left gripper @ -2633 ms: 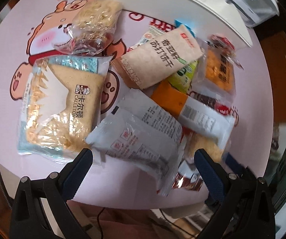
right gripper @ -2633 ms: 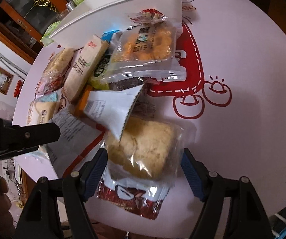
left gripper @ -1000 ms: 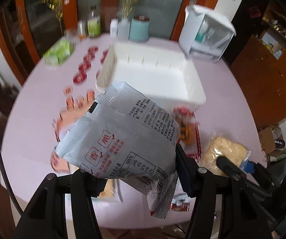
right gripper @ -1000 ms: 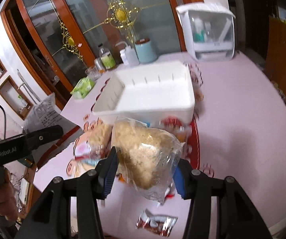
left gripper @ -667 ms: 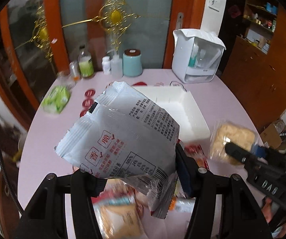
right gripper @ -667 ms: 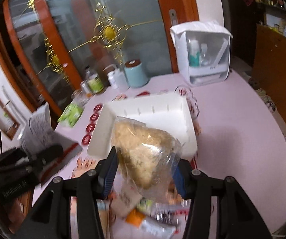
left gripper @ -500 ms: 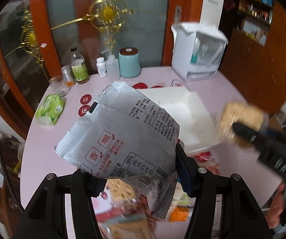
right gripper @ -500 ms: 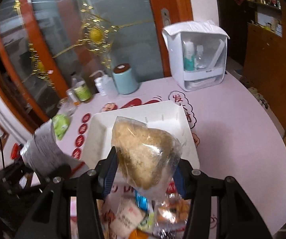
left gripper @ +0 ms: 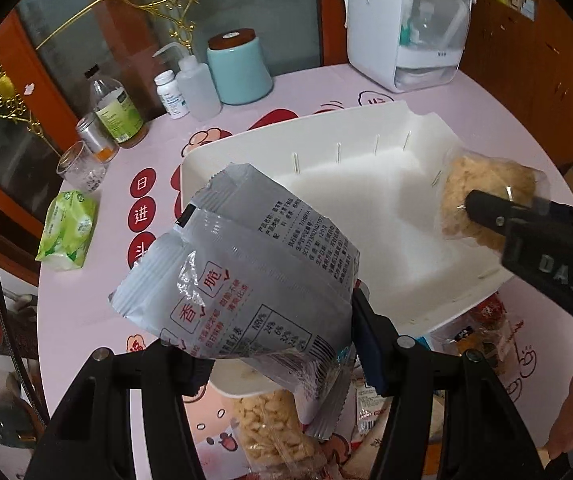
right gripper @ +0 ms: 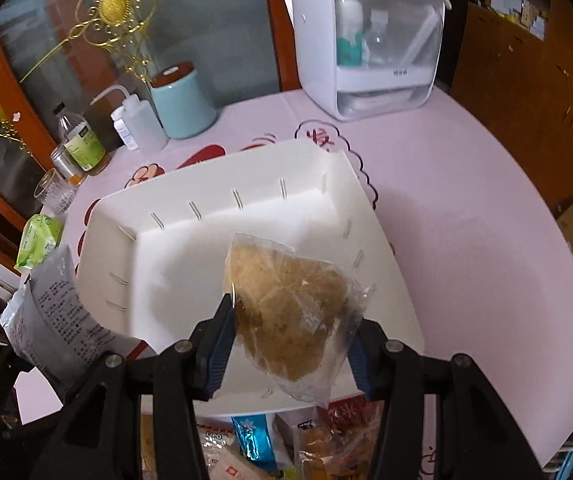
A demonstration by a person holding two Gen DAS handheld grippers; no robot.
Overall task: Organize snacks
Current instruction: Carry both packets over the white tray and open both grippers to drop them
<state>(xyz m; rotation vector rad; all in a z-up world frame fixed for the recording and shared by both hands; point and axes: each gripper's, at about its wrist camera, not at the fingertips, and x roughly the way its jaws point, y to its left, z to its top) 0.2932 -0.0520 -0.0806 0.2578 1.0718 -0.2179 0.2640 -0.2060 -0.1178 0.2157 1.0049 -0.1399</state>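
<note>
Pink table (right gripper: pixel 466 216) before orange-framed glass doors (right gripper: pixel 214 12).

Tray (right gripper: pixel 174 264) sits between bottles (right gripper: pixel 80 142) behind and snack packets (right gripper: pixel 254 446) before.

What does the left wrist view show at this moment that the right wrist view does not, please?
Only the left wrist view shows the red-printed front of the grey foil snack packet clamped in the left claw, and the right claw seen from its side.

Only the right wrist view shows the right claw from behind, shut on the clear bag of golden-brown pastry, with the blue snack wrapper below.

Both show the empty white plastic bin and the pale blue canister.
</note>
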